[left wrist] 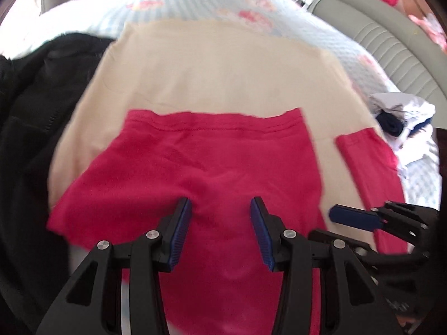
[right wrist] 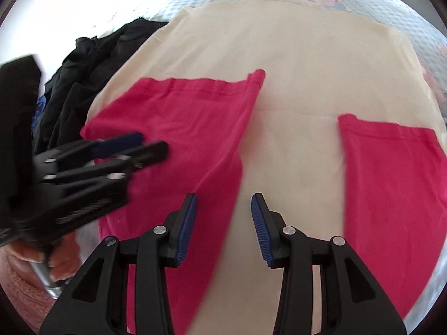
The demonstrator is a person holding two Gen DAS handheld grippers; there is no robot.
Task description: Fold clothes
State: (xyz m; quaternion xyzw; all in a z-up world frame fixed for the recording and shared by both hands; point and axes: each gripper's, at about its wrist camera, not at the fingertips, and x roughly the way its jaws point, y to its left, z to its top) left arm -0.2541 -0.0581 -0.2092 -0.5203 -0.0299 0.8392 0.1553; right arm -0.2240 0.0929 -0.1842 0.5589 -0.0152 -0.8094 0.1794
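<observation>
A bright pink pair of trousers lies flat on a cream cloth (right wrist: 293, 55), its two legs spread apart: one leg (left wrist: 195, 167) to the left, the other (left wrist: 368, 167) to the right. My left gripper (left wrist: 220, 206) hovers open over the left leg (right wrist: 181, 117), nothing between its blue pads. It also shows blurred in the right wrist view, left gripper (right wrist: 145, 145). My right gripper (right wrist: 223, 203) stands open above the cream gap between the legs, at the inner edge of the left one. The right leg (right wrist: 391, 173) lies further right. The right gripper (left wrist: 343, 215) enters the left wrist view from the right.
A heap of black clothing (left wrist: 42, 97) lies left of the cream cloth. The pale blue flowered bedspread (left wrist: 195, 0) stretches behind. White and navy garments (left wrist: 405, 122) sit at the right edge, beside a grey padded surface (left wrist: 377, 42). A hand (right wrist: 61, 265) holds the left gripper's handle.
</observation>
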